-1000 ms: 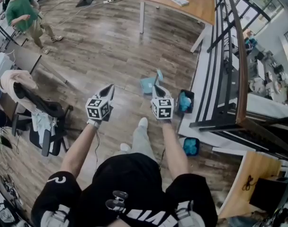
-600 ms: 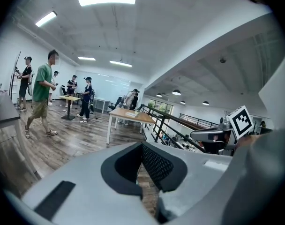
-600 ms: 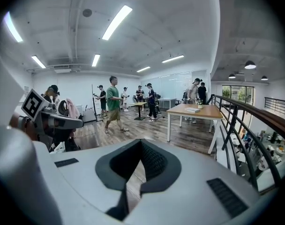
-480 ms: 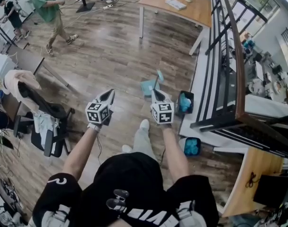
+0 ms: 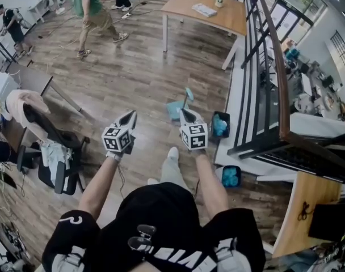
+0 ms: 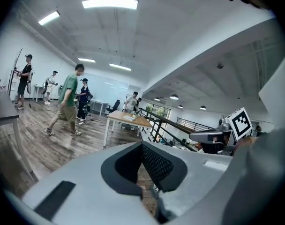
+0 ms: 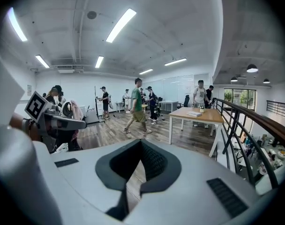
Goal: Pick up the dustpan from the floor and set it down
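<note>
A light blue dustpan (image 5: 176,109) lies on the wooden floor, its handle (image 5: 189,93) sticking up. In the head view my right gripper (image 5: 182,112) is held in the air with its tip just right of the pan; whether it touches the pan I cannot tell. Its jaws are shut and empty, as the right gripper view (image 7: 141,140) shows. My left gripper (image 5: 130,114) hovers well to the left of the pan, also shut with nothing in it (image 6: 142,143). The dustpan shows in neither gripper view.
A black bin (image 5: 221,123) with blue contents stands right of the pan, beside a black railing (image 5: 269,67). A wooden table (image 5: 206,10) is farther back. An office chair (image 5: 47,137) draped with clothes is at left. A person in green (image 5: 90,7) walks across the far floor.
The person in green has walked to the right across the far floor. Both grippers stay shut and keep about the same place beside the dustpan, which has not moved.
</note>
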